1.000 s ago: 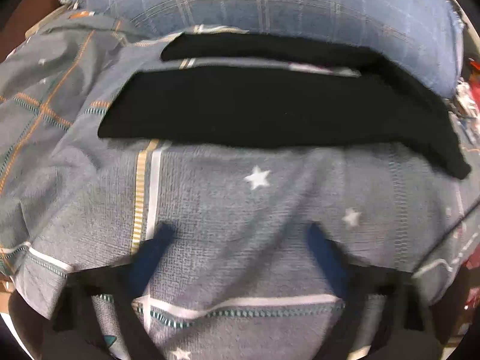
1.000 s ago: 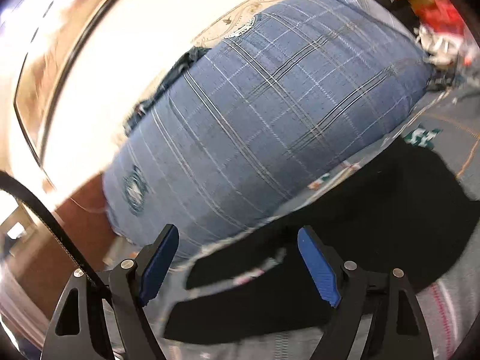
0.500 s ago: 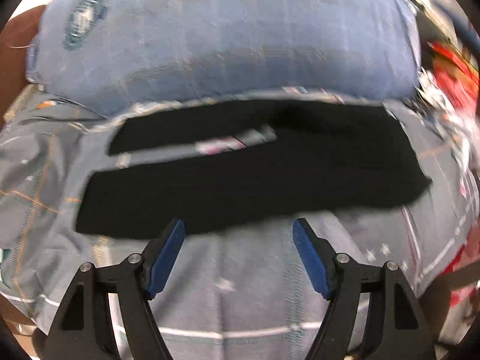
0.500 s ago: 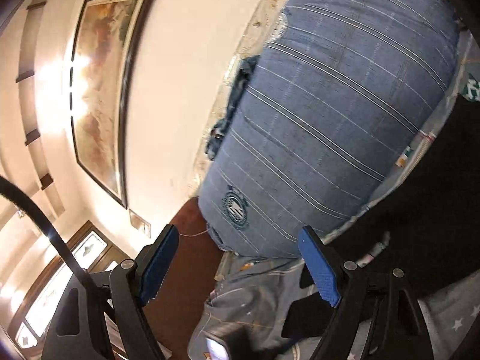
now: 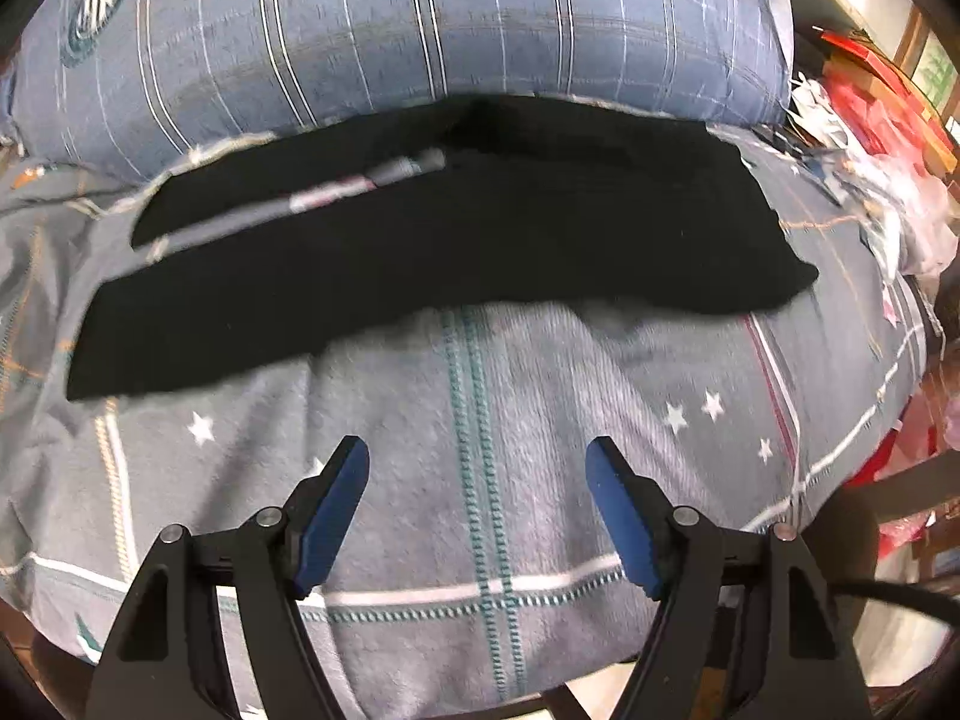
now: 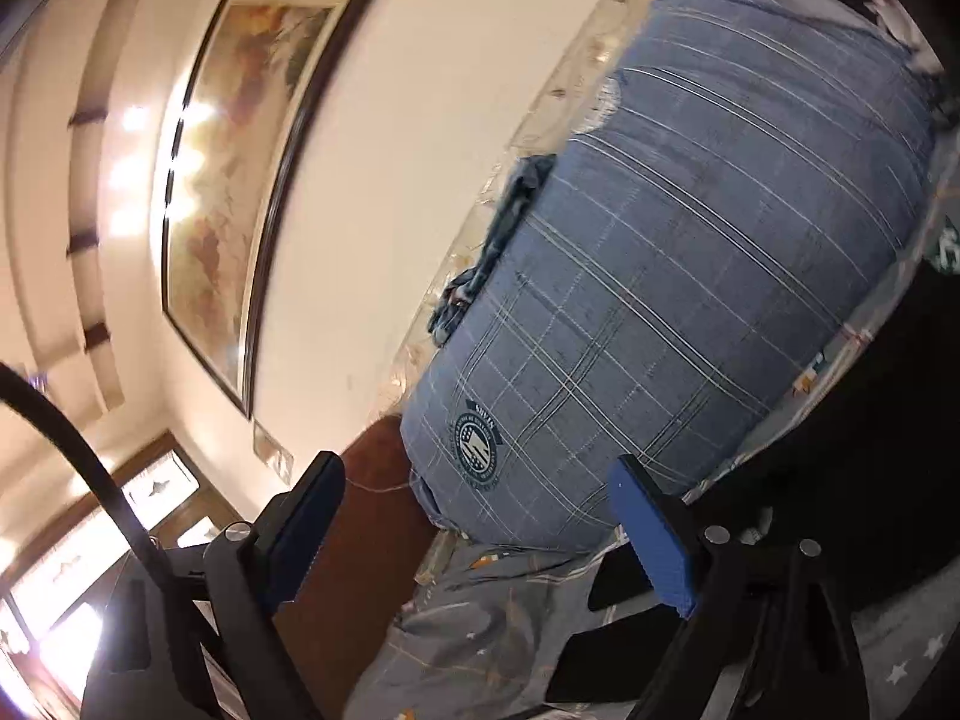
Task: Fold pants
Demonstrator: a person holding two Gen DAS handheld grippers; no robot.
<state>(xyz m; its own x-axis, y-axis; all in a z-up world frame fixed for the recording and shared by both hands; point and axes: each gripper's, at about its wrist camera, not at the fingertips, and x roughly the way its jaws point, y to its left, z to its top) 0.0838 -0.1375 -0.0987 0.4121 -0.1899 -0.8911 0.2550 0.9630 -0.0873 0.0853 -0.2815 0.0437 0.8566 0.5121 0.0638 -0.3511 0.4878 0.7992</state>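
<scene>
The black pants (image 5: 420,240) lie spread across the grey star-patterned bedspread (image 5: 480,450), both legs pointing left, a narrow gap between them. My left gripper (image 5: 477,480) is open and empty, raised above the bedspread, near side of the pants. My right gripper (image 6: 474,516) is open and empty, held in the air, tilted toward the wall; the pants (image 6: 840,510) show as a dark mass at its lower right.
A big blue plaid pillow (image 5: 390,30) lies just behind the pants; it also shows in the right wrist view (image 6: 690,300). Red bags and clutter (image 5: 870,120) lie at the right. A framed picture (image 6: 252,168) hangs on the wall. A brown headboard (image 6: 360,540) stands beside the pillow.
The left gripper has pulled back and risen, so the pants sit farther from its fingers. The right gripper has swung up and away from the pants toward the wall.
</scene>
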